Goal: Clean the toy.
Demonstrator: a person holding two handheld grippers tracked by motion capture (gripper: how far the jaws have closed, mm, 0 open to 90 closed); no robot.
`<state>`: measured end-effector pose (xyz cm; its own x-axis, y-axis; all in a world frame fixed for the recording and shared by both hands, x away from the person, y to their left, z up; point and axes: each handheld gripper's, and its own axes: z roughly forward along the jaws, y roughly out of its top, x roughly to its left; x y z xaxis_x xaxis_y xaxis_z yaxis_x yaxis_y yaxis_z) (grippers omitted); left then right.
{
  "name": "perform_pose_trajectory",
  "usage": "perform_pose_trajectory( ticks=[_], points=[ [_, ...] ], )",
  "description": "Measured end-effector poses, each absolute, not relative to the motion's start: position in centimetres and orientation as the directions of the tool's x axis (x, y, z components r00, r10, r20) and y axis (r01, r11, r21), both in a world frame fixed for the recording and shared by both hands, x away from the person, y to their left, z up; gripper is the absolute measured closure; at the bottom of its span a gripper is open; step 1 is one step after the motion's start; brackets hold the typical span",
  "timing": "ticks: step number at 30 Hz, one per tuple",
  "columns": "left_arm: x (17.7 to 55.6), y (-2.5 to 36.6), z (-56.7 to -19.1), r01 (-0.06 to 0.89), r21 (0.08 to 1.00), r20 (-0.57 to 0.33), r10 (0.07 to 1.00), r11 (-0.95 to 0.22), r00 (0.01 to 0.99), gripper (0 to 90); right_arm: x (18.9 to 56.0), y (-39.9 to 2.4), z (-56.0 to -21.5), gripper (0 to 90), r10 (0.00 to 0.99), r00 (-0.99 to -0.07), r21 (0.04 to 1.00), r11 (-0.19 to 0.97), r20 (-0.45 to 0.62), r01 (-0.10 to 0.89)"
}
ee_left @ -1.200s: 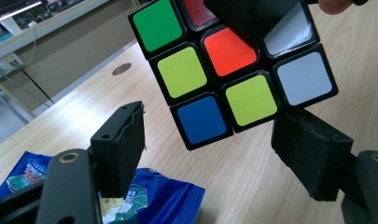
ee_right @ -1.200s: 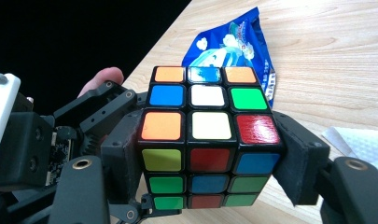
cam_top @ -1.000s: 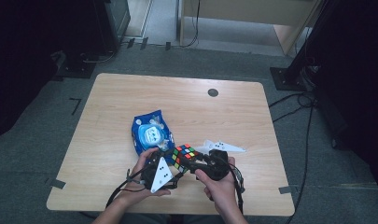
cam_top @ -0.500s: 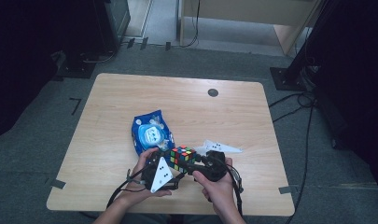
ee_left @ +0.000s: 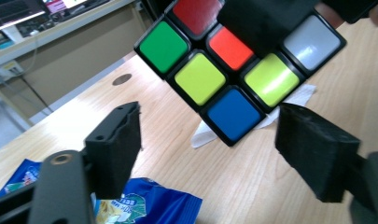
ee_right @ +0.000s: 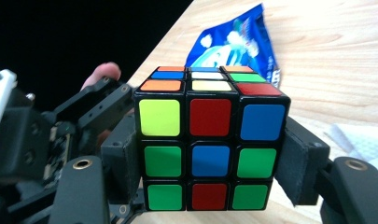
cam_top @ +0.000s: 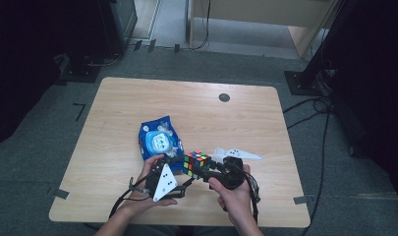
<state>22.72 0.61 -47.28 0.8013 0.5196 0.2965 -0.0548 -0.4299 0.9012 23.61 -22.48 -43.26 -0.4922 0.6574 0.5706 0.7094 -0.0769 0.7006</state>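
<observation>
A scrambled Rubik's cube (cam_top: 195, 163) is held just above the table's near edge, between the two hands. My right gripper (cam_top: 205, 170) is shut on the cube (ee_right: 210, 140), one black pad pressing each side face (ee_right: 210, 163). My left gripper (cam_top: 180, 167) comes in from the left and stands open. Its jaws (ee_left: 214, 144) are spread wide just below the cube (ee_left: 233, 56) and do not touch it. One of the right gripper's jaws crosses the cube's top face in the left gripper view.
A blue snack packet (cam_top: 159, 140) lies on the wooden table (cam_top: 186, 108) just behind the left hand. A white crumpled wrapper (cam_top: 238, 154) lies behind the right hand. A dark round grommet (cam_top: 224, 97) sits near the far edge.
</observation>
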Motion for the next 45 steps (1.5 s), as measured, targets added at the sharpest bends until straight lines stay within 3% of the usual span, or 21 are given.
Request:
perform_pose_trajectory(
  ticks=[9, 21, 25, 29, 45],
  points=[
    [22.45, 0.50, -47.21, -0.080, 0.887, 0.328, 0.498, -0.456, 0.802, 14.7, 23.63, -21.73, -43.27, 34.5, 0.639, -0.536, 0.684, 0.020, 0.552, 0.729],
    [21.95, -0.05, -47.45, -0.132, 0.851, 0.405, 0.476, -0.509, 0.781, 14.8, 23.79, -21.46, -43.40, 34.5, 0.638, -0.556, 0.674, 0.076, 0.534, 0.735],
    [21.96, -0.06, -47.46, -0.132, 0.851, 0.403, 0.470, -0.509, 0.785, 15.5, 23.85, -21.42, -43.53, 34.5, 0.639, -0.556, 0.672, 0.082, 0.531, 0.736],
    [21.91, -0.02, -47.46, -0.141, 0.850, 0.403, 0.455, -0.507, 0.794, 24.0, 23.90, -21.38, -43.55, 34.5, 0.640, -0.555, 0.673, 0.078, 0.532, 0.736],
    [22.23, 0.00, -47.32, -0.092, 0.866, 0.350, 0.463, -0.492, 0.815, 26.0, 23.96, -21.32, -43.83, 34.5, 0.642, -0.551, 0.685, 0.053, 0.534, 0.727]
  ],
)
